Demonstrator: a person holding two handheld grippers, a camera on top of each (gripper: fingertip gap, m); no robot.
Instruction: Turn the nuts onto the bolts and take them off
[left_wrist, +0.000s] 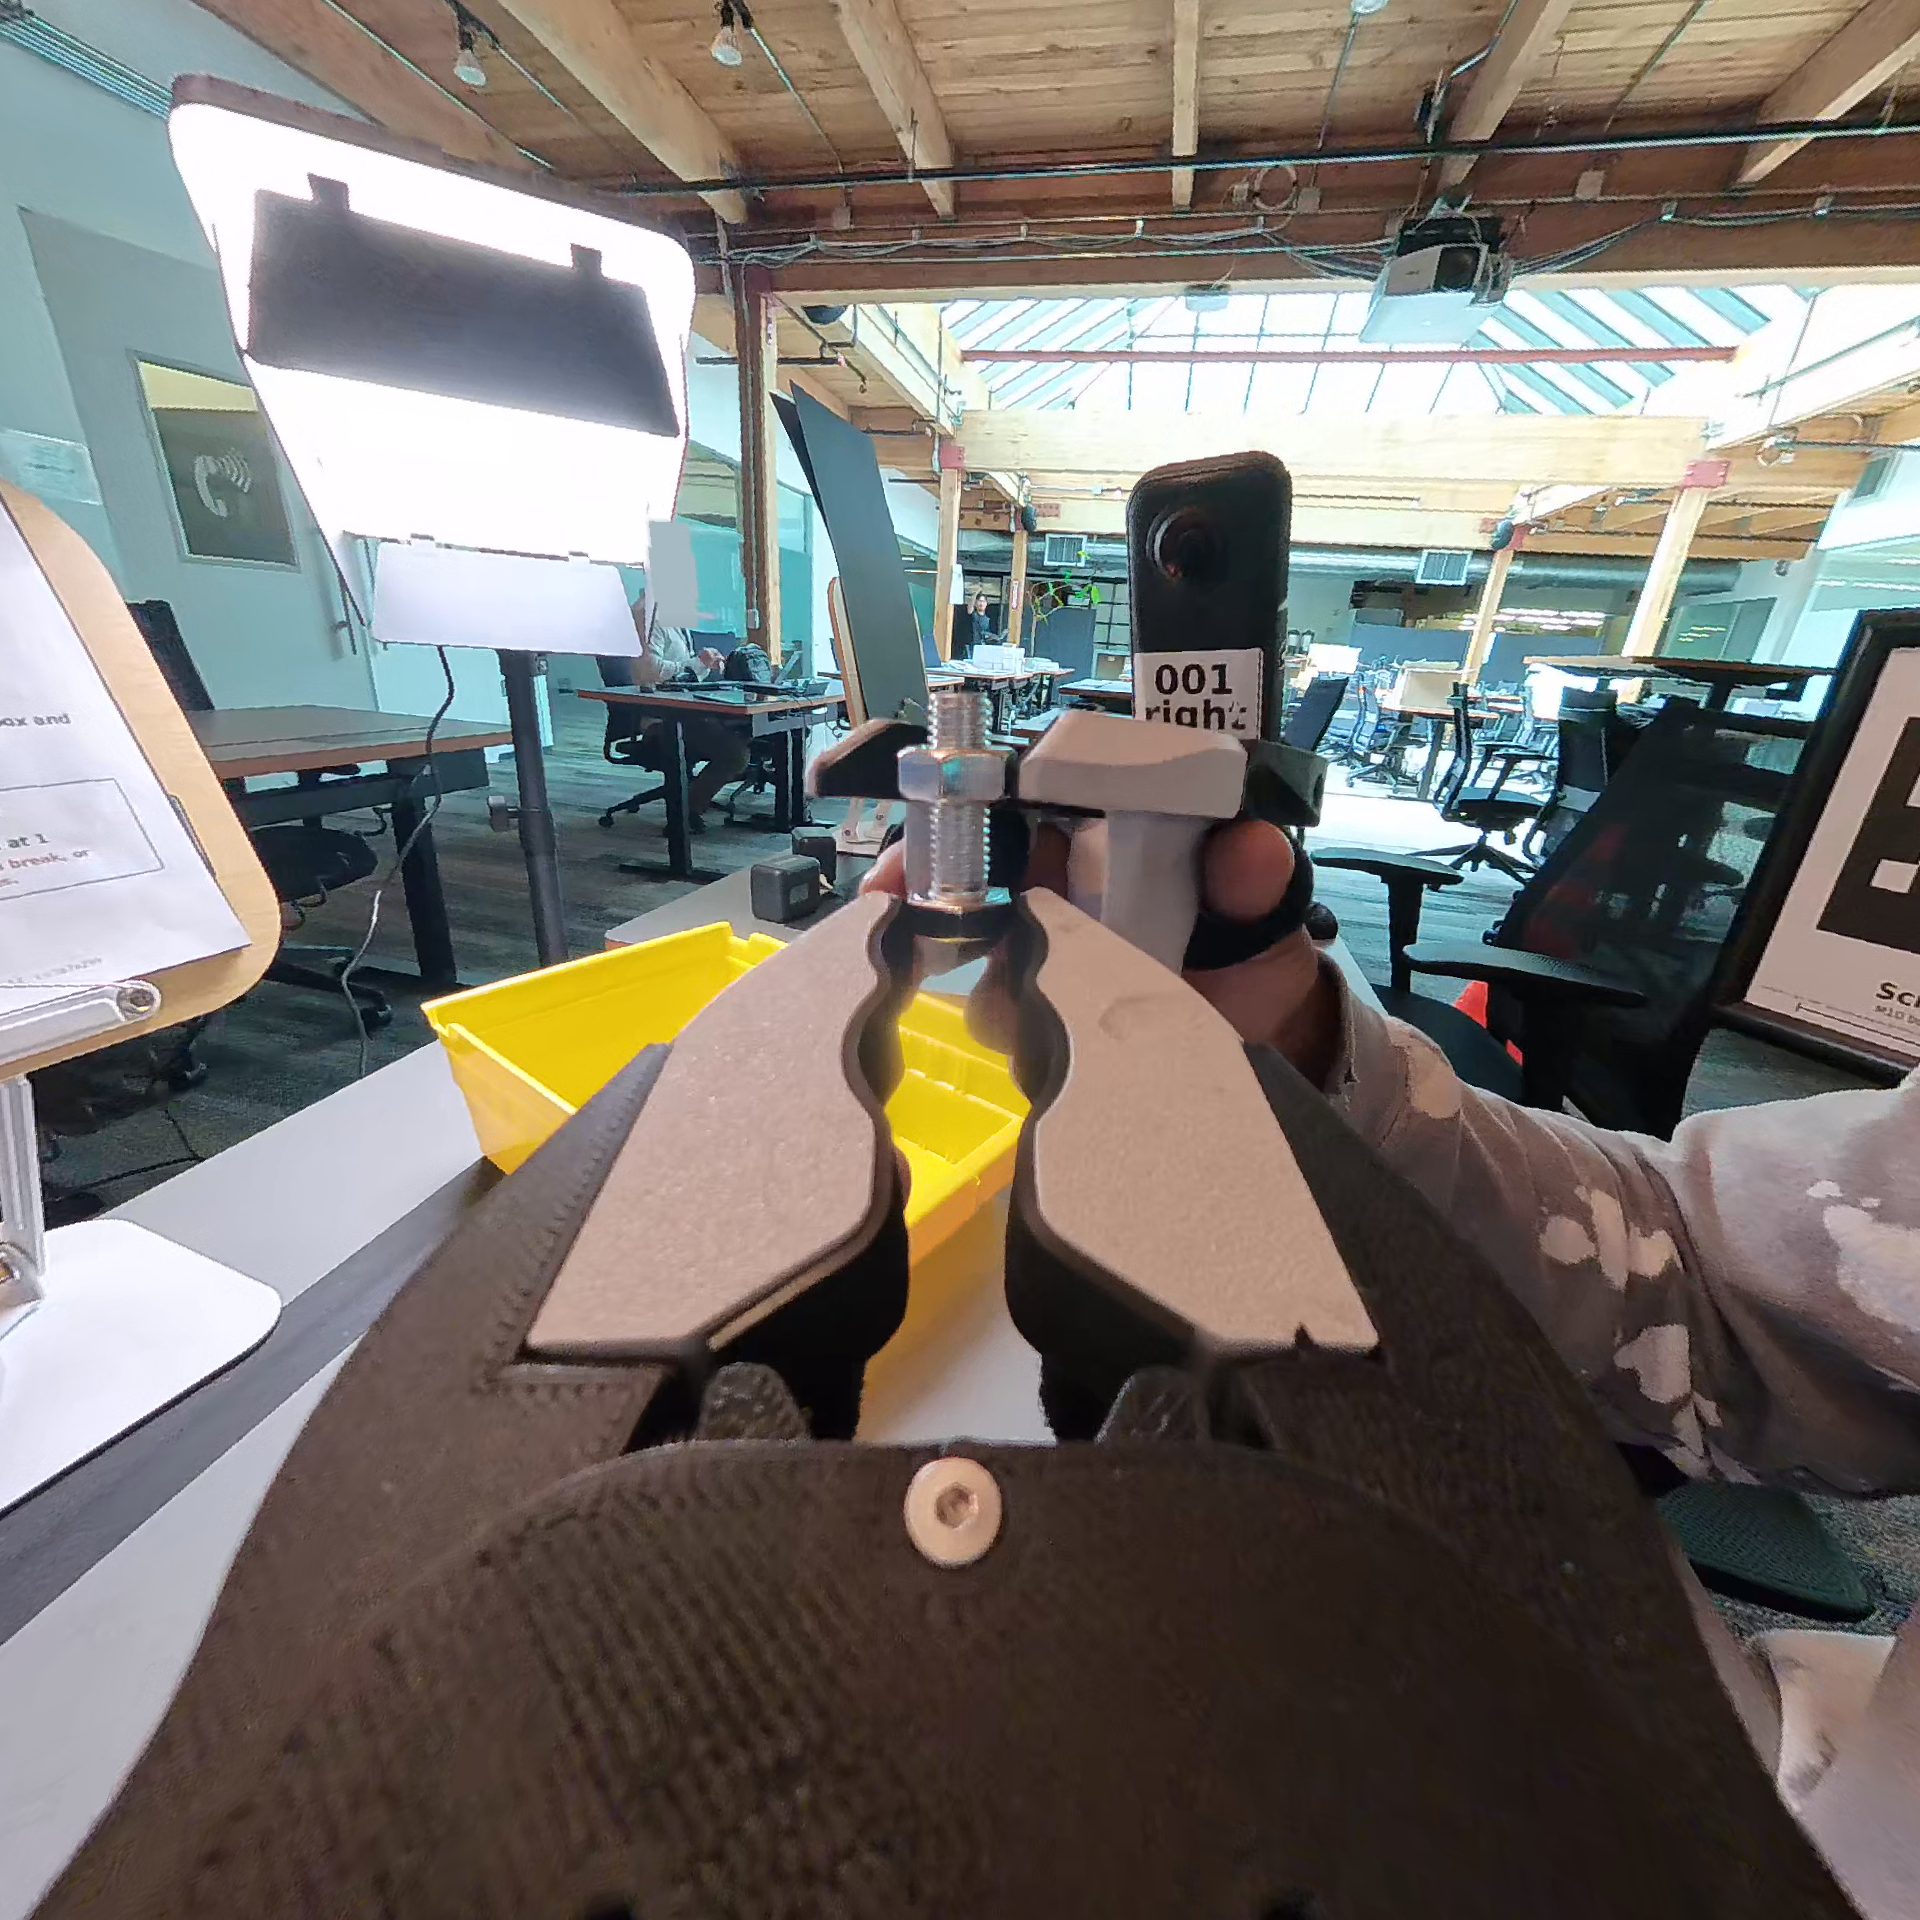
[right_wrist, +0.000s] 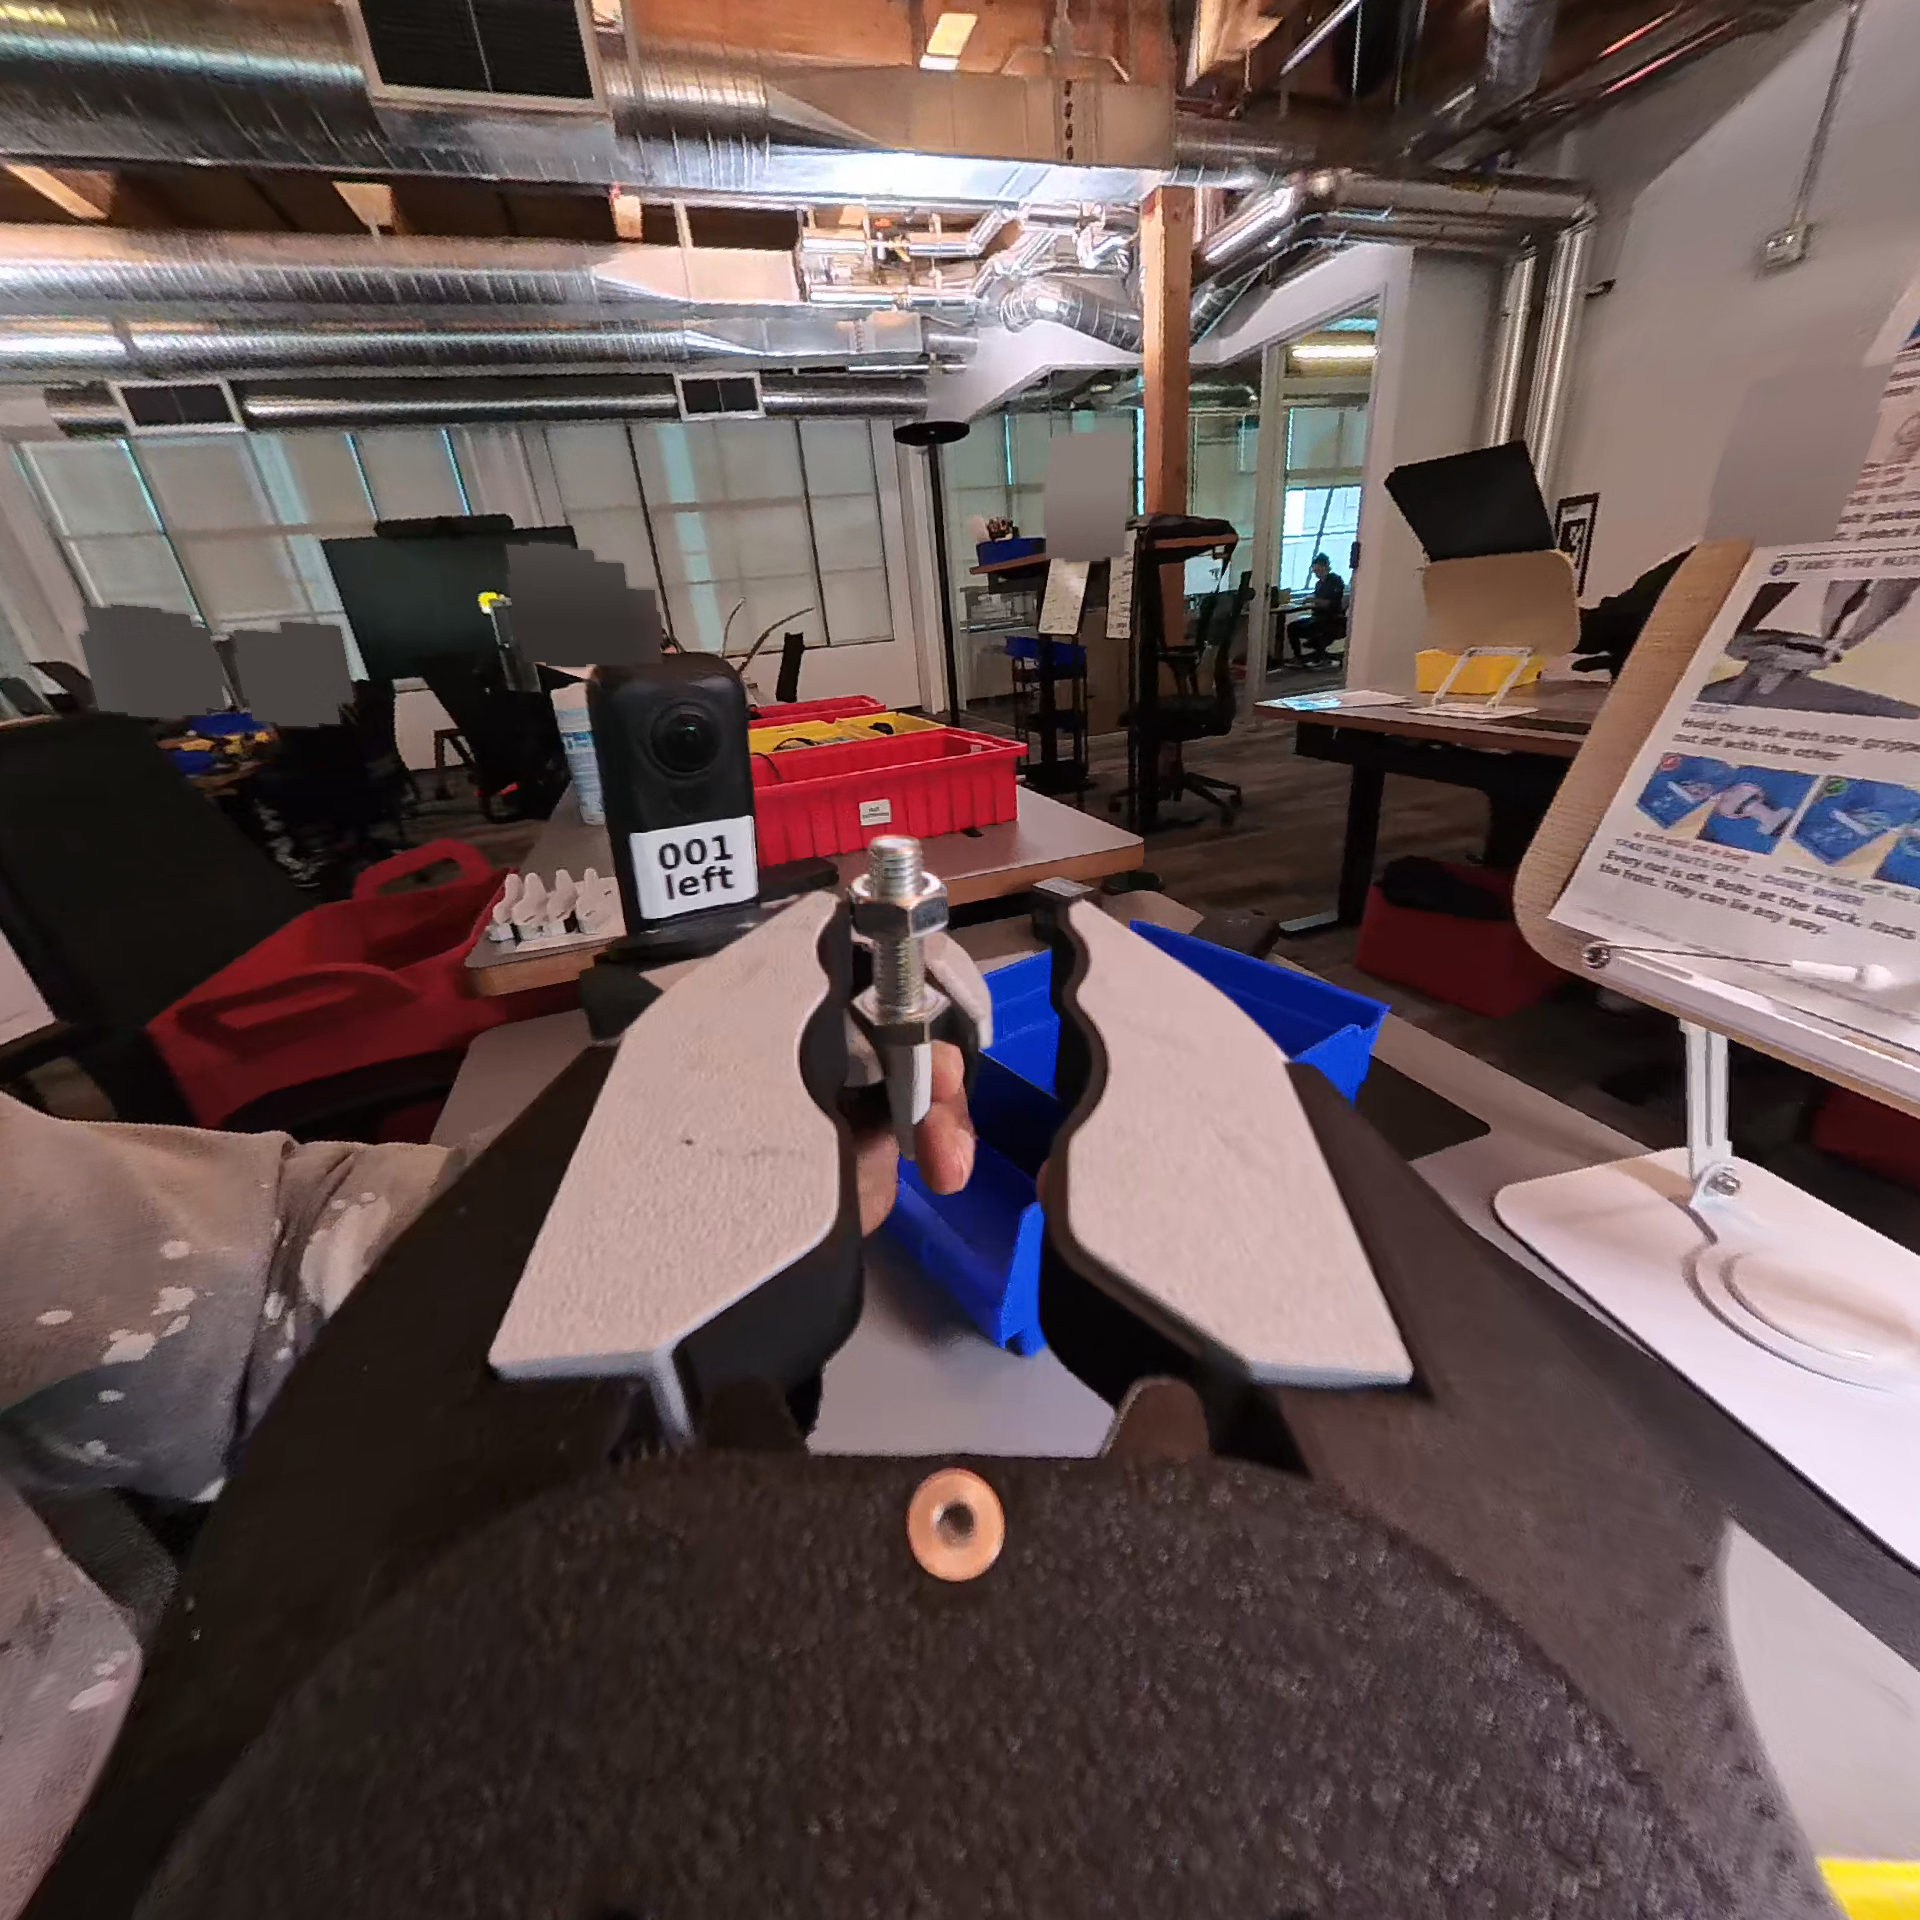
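On my far left, a paper instruction sheet on a wooden stand (left_wrist: 114, 790) sits on the worktop (left_wrist: 312, 1174), and behind it a bright light panel (left_wrist: 447, 343) rises on a pole. Just past my left gripper (left_wrist: 940, 935) lies a yellow bin (left_wrist: 623, 1029). My own fingers cover most of its inside, so I cannot tell what it holds. My left jaws are clamped on the hex head of the bolt (left_wrist: 943, 842), holding it upright in the air above the worktop. The nut (left_wrist: 951, 774) sits high on the thread with a short threaded end showing above it. My right gripper (right_wrist: 951, 925) comes in from the right at the height of the nut. Its jaws stand apart: the left finger rests against the nut, with a clear gap to the right finger. My speckled sleeve (left_wrist: 1558, 1247) fills the space to the right. From the right wrist view, a blue bin (right_wrist: 1257, 1003) lies beyond the fingers, and the bolt and my hand hide its contents. A red tray (right_wrist: 894, 795) stands on a farther table. A second instruction stand (right_wrist: 1745, 790) is at the far right.
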